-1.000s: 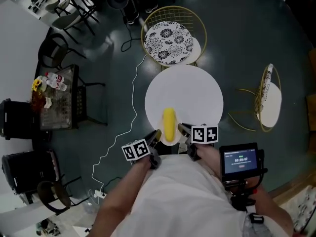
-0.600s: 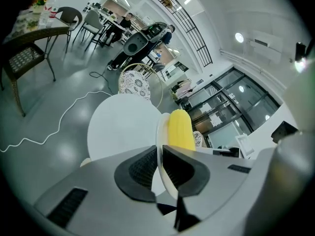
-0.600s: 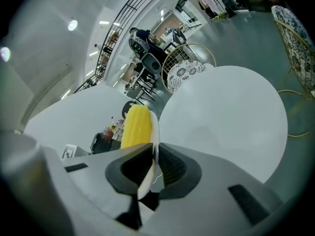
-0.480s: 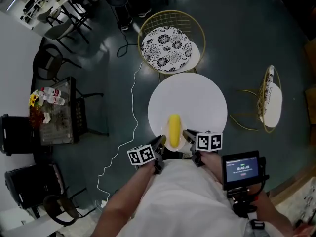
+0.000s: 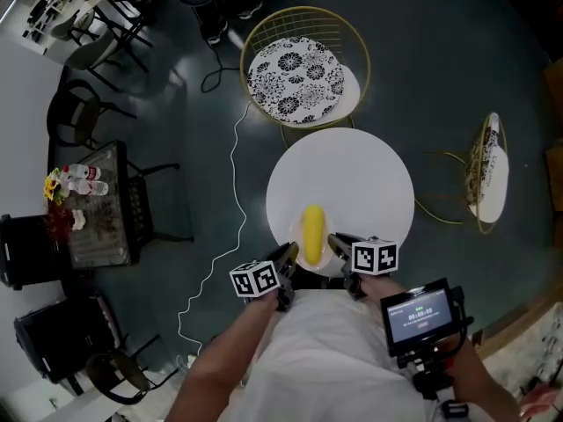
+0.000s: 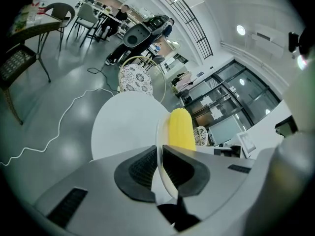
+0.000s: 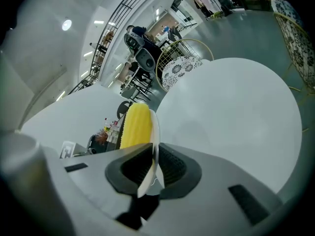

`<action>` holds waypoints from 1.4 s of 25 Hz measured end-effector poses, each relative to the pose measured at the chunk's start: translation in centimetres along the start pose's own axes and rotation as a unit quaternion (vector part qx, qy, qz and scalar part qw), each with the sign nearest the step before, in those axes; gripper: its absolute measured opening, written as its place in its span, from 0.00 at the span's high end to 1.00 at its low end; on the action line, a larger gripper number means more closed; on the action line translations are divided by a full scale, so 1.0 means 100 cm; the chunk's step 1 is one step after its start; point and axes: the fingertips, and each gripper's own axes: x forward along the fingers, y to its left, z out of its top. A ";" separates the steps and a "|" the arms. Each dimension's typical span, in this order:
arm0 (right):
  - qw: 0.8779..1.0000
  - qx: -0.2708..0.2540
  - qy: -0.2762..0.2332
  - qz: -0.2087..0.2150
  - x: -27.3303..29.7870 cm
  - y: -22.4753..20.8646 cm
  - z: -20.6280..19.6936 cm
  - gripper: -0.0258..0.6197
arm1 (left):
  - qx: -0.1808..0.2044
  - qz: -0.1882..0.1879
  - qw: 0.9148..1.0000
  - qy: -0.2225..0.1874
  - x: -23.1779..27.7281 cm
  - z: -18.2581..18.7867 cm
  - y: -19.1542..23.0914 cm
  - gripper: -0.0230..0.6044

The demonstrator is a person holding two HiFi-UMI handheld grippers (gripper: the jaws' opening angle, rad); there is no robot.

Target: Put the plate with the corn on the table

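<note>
A yellow corn cob (image 5: 311, 232) lies on a small white plate (image 5: 324, 256) held over the near edge of the round white table (image 5: 352, 174). My left gripper (image 5: 288, 255) is shut on the plate's left rim and my right gripper (image 5: 334, 242) is shut on its right rim. In the left gripper view the plate rim (image 6: 160, 154) stands edge-on between the dark pads, with the corn (image 6: 180, 129) beyond. In the right gripper view the plate rim (image 7: 154, 144) is likewise clamped, the corn (image 7: 135, 125) to its left and the table (image 7: 231, 112) spreading out to the right.
A gold wire chair with a patterned cushion (image 5: 295, 73) stands just beyond the table. Another gold chair (image 5: 486, 170) is at the right. A white cable (image 5: 230, 200) runs across the dark floor at left. A side table with bottles (image 5: 88, 205) stands far left.
The plate with the corn and both grippers have edged slightly forward over the table's near edge; both grips are unchanged.
</note>
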 end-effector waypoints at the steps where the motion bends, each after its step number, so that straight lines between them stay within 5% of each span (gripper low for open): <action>1: 1.000 0.001 0.001 -0.002 0.002 -0.002 0.001 0.89 | 0.000 0.000 1.000 0.002 0.002 0.001 0.002 0.90; 35: 0.997 0.027 -0.006 -0.069 0.081 -0.094 0.035 0.89 | 0.051 0.038 0.995 0.076 0.106 0.033 0.067 0.90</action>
